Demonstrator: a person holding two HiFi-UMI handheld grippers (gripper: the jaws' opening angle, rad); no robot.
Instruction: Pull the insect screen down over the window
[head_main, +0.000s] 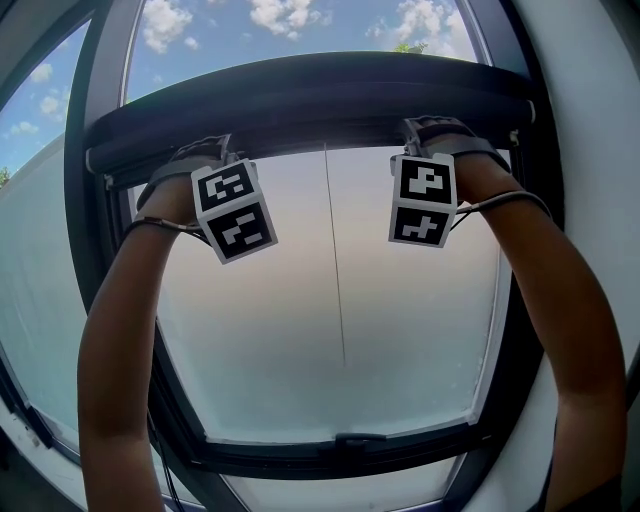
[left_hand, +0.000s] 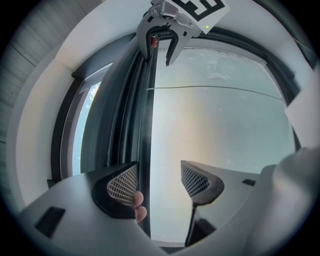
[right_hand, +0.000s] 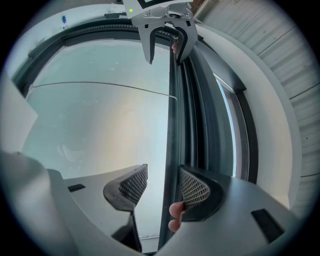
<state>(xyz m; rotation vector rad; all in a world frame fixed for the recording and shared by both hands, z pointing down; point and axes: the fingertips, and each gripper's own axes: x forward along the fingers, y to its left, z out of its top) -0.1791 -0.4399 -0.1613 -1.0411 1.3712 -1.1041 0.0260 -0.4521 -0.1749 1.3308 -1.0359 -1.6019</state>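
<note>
The insect screen's dark bar (head_main: 310, 100) runs across the top of the window, with clear sky above it and a hazy pane below. A thin cord (head_main: 335, 260) hangs from its middle. Both grippers are raised to the bar. My left gripper (head_main: 200, 150) is near its left end and my right gripper (head_main: 435, 130) near its right end. In the left gripper view the bar's edge (left_hand: 145, 125) passes between the open jaws of the left gripper (left_hand: 159, 175), close to the left pad. In the right gripper view the edge (right_hand: 172, 125) lies between the parted jaws of the right gripper (right_hand: 162, 180), close to the right pad.
The dark window frame (head_main: 90, 250) surrounds the pane, and a small handle (head_main: 360, 440) sits on the bottom rail. White wall reveals flank the window on both sides. Each gripper view shows the other gripper at the bar's far end (left_hand: 161, 42) (right_hand: 165, 42).
</note>
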